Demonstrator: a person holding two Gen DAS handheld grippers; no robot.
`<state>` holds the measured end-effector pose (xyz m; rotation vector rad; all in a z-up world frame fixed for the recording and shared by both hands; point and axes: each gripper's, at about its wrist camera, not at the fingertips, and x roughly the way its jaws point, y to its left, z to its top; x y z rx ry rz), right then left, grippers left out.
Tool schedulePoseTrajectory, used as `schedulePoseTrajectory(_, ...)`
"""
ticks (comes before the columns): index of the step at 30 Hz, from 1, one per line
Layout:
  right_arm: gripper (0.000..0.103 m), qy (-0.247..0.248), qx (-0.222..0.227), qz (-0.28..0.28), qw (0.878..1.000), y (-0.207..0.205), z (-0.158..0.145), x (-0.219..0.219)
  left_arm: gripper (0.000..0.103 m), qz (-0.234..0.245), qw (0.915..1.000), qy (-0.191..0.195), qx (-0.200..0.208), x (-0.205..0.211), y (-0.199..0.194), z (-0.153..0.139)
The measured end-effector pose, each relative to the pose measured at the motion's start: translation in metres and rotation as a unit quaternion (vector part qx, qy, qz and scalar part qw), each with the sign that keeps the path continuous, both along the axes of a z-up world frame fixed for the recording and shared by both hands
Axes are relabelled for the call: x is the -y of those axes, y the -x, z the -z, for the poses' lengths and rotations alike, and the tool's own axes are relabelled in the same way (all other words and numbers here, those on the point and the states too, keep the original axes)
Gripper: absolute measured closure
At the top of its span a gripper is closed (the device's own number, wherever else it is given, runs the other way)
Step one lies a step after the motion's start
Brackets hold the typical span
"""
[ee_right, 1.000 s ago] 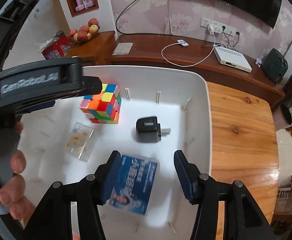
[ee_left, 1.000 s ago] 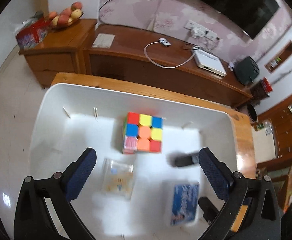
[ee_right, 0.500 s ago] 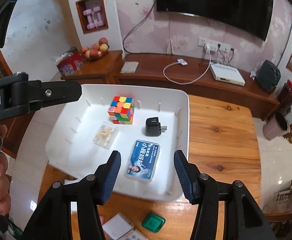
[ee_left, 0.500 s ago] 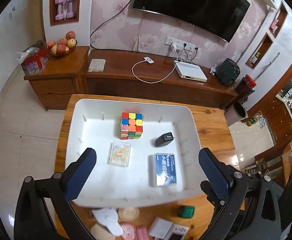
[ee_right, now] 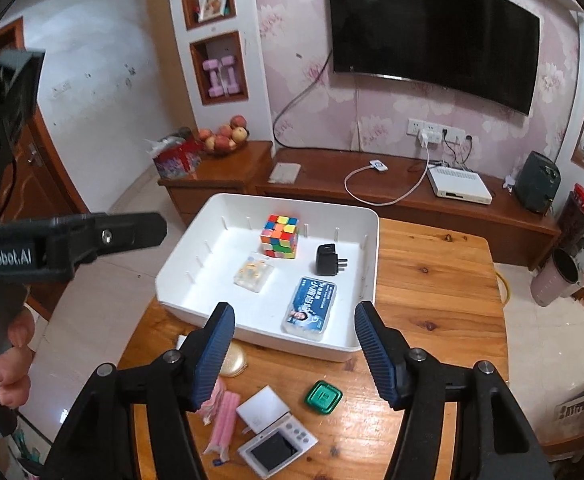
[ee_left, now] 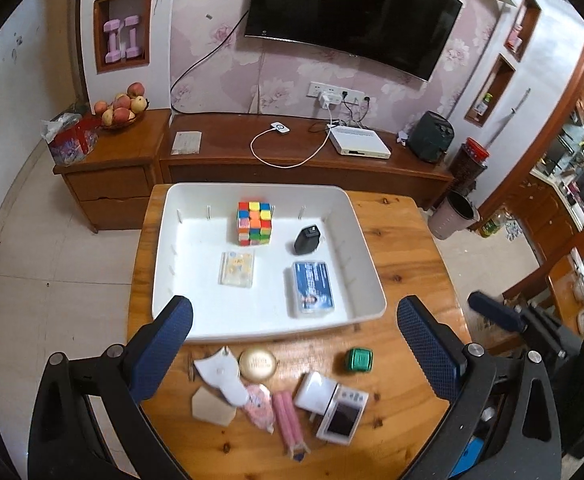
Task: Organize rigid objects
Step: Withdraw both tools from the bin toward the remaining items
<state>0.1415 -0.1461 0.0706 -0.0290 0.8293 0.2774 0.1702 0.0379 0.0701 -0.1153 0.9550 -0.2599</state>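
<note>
A: Where do things stand around the white tray?

B: Four items already lie inside it: the puzzle cube at the far side, the black plug beside it, the clear case and the blue card box nearer the front wall. The rest waits on the tabletop in front of the tray: a gold round tin, a green square box, a pink pouch, a white charger and a small camera.

A: And the tongs?

B: Both pairs hang above that front strip with nothing in them. The left tongs are spread wide; the right tongs are also parted, less widely.

A: Which item does the next pick favour?

B: Likely the green square box. It sits alone, just in front of the tray's near wall, and lies below and slightly right of the right tongs' gap, so the right hand seems nearer. It is square, so no long axis dictates the approach.
</note>
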Motion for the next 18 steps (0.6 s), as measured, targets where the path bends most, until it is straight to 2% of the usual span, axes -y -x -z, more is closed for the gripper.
schedulePoseTrajectory(7, 0.04, -0.022, 0.02, -0.016, 0.999, 0.042, 0.004, 0.0, 0.001, 0.017, 0.9995, -0.021, 0.013, -0.012, 0.047, 0.022)
schedulePoseTrajectory(12, 0.04, -0.034, 0.005, -0.031, 0.999, 0.066, 0.037, -0.013, 0.001, 0.029, 0.9983, -0.04, 0.029, -0.02, 0.075, 0.053)
schedulePoseTrajectory(18, 0.04, -0.012, -0.02, -0.051, 0.998, 0.082, 0.088, -0.042, 0.001, 0.026, 0.9984, -0.049, 0.011, -0.036, 0.089, 0.107)
